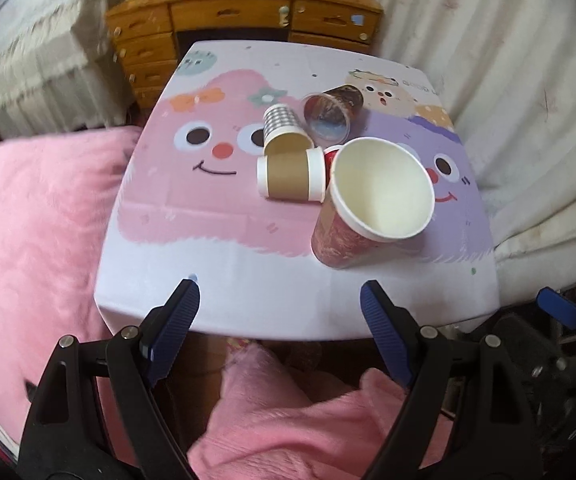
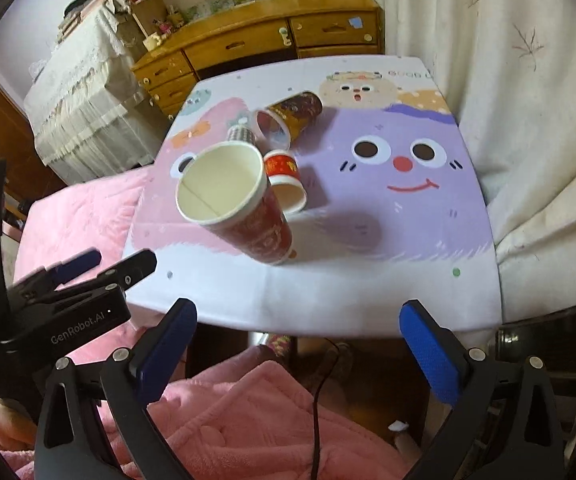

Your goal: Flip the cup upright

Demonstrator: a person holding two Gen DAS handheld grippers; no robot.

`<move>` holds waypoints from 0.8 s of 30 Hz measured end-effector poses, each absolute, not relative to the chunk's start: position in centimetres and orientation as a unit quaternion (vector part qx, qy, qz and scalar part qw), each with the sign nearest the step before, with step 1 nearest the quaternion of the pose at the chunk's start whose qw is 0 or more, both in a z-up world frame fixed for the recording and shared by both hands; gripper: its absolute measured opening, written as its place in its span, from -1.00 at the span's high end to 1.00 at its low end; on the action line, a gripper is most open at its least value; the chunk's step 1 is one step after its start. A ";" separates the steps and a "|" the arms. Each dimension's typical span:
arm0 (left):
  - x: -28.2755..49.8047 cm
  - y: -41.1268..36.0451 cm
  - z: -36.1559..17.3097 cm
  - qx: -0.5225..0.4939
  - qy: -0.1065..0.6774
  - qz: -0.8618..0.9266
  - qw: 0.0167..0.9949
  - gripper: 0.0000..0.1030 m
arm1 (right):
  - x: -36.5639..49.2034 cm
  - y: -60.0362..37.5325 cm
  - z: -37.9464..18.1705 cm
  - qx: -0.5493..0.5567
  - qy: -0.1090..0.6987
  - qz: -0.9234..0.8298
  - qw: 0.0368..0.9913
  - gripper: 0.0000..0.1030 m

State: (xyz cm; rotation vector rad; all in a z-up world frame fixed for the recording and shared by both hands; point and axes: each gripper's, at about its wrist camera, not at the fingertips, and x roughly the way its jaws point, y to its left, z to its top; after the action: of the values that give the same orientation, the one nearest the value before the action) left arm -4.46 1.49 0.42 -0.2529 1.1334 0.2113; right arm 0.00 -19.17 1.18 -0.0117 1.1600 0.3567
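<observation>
A tall red paper cup (image 1: 341, 240) stands upright on the cartoon-print table (image 1: 248, 296), its white mouth open upward; it also shows in the right wrist view (image 2: 264, 232). Behind it lie several cups on their sides: a brown cup (image 1: 291, 174), a checkered cup (image 1: 282, 122), a dark brown cup (image 1: 333, 110) and a small red cup (image 2: 284, 176). My left gripper (image 1: 280, 300) is open and empty over the table's near edge. My right gripper (image 2: 297, 320) is open and empty at the near edge, right of the left gripper body (image 2: 68, 312).
A wooden dresser (image 1: 244, 20) stands behind the table. A pink blanket (image 1: 40, 220) lies to the left and a white curtain (image 1: 527, 80) hangs to the right. Pink fabric (image 2: 248, 420) lies below the table's near edge.
</observation>
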 end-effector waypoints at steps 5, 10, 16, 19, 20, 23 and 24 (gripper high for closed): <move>-5.2 2.1 0.5 -0.123 0.524 0.105 0.836 -0.72 | 0.0 -19.7 2.1 0.012 0.522 0.154 0.839 -0.99; -5.3 0.8 0.9 -0.093 0.519 0.095 0.845 -0.76 | -0.3 -19.9 3.0 0.015 0.510 0.156 0.846 -0.99; -5.8 0.8 1.6 -0.095 0.503 0.100 0.853 -0.99 | -0.9 -20.1 3.2 0.017 0.508 0.159 0.846 -0.99; -5.9 0.7 1.7 -0.088 0.504 0.102 0.853 -0.99 | -0.6 -20.2 3.0 0.019 0.512 0.161 0.844 -0.99; -5.9 0.6 1.8 -0.086 0.503 0.102 0.854 -0.99 | -0.7 -20.2 3.0 0.021 0.514 0.162 0.842 -0.99; -6.0 0.4 2.1 -0.081 0.497 0.103 0.858 -0.99 | -0.7 -20.1 3.0 0.023 0.516 0.162 0.841 -0.99; -6.0 0.3 2.2 -0.080 0.497 0.103 0.858 -0.99 | -0.8 -20.1 3.1 0.023 0.514 0.162 0.842 -0.99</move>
State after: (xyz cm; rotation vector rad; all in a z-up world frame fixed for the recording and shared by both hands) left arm -6.01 0.34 2.19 -0.1682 1.0432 0.2161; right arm -0.75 -20.13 3.12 0.0494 1.0864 0.3425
